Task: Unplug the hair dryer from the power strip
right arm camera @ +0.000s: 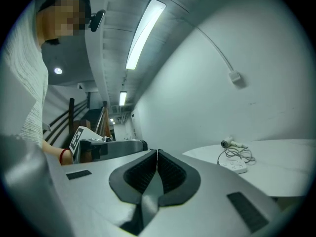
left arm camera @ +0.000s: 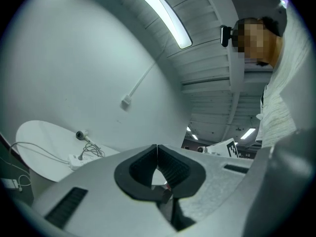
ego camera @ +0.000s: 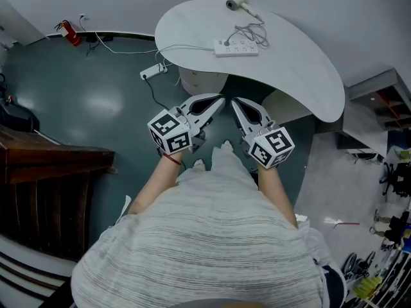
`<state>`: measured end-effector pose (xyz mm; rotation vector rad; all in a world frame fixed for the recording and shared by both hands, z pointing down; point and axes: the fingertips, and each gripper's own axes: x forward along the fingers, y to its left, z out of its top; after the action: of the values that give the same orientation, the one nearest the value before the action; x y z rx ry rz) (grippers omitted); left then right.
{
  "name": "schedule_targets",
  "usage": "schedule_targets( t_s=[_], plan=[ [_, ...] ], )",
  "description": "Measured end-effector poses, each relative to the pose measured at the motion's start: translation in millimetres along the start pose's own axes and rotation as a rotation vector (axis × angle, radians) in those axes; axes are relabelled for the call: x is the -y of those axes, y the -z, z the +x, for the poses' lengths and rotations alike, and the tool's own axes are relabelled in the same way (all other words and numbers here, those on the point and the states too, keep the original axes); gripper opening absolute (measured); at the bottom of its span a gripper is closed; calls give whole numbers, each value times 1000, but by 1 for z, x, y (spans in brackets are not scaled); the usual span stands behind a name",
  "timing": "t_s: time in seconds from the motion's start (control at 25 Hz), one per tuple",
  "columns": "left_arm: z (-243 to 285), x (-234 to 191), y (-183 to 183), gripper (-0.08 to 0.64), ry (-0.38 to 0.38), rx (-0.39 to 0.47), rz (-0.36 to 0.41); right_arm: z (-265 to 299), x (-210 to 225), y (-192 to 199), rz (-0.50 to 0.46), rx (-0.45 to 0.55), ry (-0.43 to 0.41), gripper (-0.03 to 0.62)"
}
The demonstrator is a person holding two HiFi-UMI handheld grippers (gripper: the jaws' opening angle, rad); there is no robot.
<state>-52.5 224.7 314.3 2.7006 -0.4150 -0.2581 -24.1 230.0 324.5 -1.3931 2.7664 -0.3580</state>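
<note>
A white hair dryer [ego camera: 236, 3] lies at the far edge of the white table [ego camera: 302, 69], its coiled cord [ego camera: 250, 33] running to a white power strip [ego camera: 236, 47] in front of it. Both grippers are held over the floor short of the table's near edge. My left gripper [ego camera: 220, 99] is shut with nothing between its pads. My right gripper [ego camera: 234, 101] is also shut and empty. From the left gripper view the hair dryer [left arm camera: 80, 134] and power strip [left arm camera: 75, 162] appear far off at left. In the right gripper view the hair dryer [right arm camera: 227, 143] and power strip [right arm camera: 235, 166] sit at right.
A second power strip [ego camera: 153, 71] lies on the green floor left of the table, its white cable trailing to the wall. A red extinguisher [ego camera: 70, 33] stands by the wall. A dark wooden bench [ego camera: 45, 165] is at left. Shelving and clutter fill the right edge.
</note>
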Motion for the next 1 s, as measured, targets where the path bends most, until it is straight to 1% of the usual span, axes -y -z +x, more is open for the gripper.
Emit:
schedule_targets(
  t_s=[0.28, 0.44, 0.68, 1.0],
  plan=[
    [18, -41, -6, 8, -19, 2, -11, 34, 33, 2, 12, -21, -21, 26],
    [34, -70, -10, 8, -40, -4, -18, 58, 61, 0, 23, -33, -43, 26],
    [72, -122, -19, 8, -81, -20, -13, 90, 118, -6, 37, -49, -58, 26],
    [141, -173, -34, 8, -93, -53, 23, 124, 189, -25, 39, -62, -100, 26]
  ],
)
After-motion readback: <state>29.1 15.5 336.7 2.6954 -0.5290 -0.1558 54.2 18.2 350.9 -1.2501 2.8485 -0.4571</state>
